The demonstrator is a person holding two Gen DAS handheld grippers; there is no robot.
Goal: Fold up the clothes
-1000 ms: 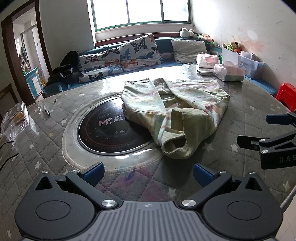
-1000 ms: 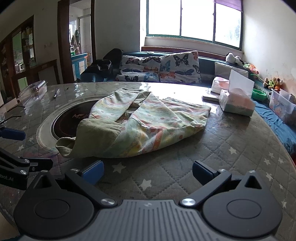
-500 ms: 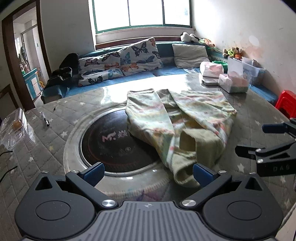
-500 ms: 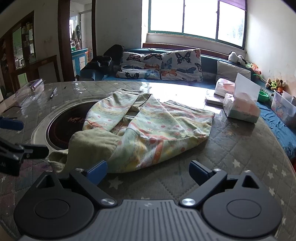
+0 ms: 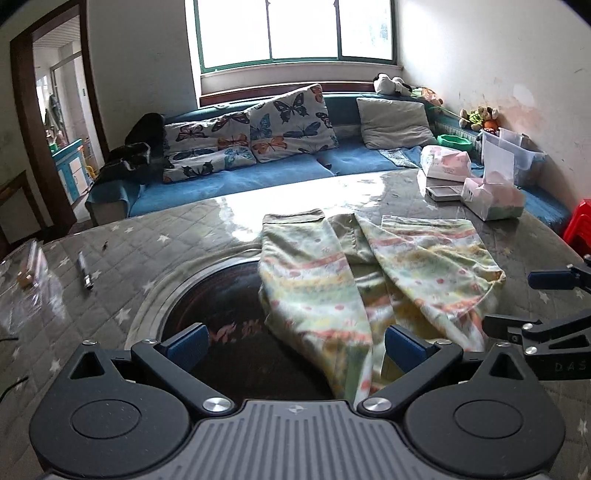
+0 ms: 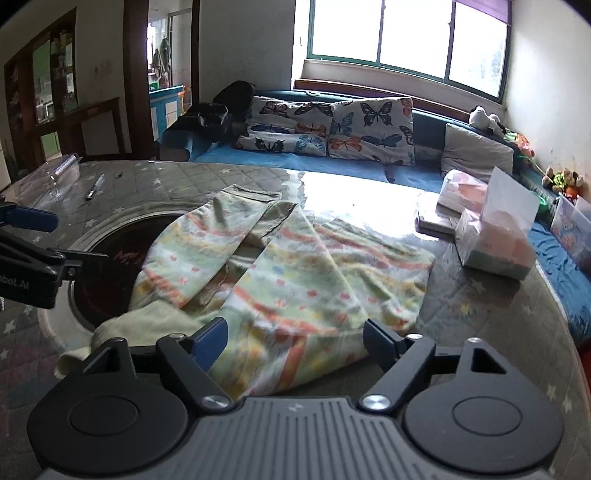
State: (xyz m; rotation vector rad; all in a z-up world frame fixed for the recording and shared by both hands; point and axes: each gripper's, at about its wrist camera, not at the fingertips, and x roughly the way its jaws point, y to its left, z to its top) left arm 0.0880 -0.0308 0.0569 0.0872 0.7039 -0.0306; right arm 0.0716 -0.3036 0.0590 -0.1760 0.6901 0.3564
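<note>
Your left gripper (image 5: 295, 345) stands with jaws spread wide, gripping nothing; its right blue pad sits just over the near hem of the garment (image 5: 354, 295), the left pad over the dark round inset (image 5: 236, 343) in the table. Your right gripper (image 6: 295, 341) is likewise spread wide and holding nothing, with the near edge of the garment (image 6: 295, 280) lying between and under its fingers. Each gripper shows at the edge of the other's view: the right one (image 5: 509, 302) at the right margin of the left wrist view, the left one (image 6: 77, 240) at the left margin of the right wrist view, both close to the cloth.

The garment is pale green with orange and yellow bands. It lies loosely bunched, a plain green cuff trailing at the near left in the right wrist view. It rests on the quilted, star-patterned table (image 5: 147, 258), partly overlapping the inset.

Further out, you have a pen (image 5: 85, 273) on the table's left side and tissue packs (image 5: 493, 197) on its far right. Beyond the table stands a blue sofa (image 5: 258, 177) carrying butterfly cushions (image 5: 291, 122), beneath a window (image 5: 295, 33).
</note>
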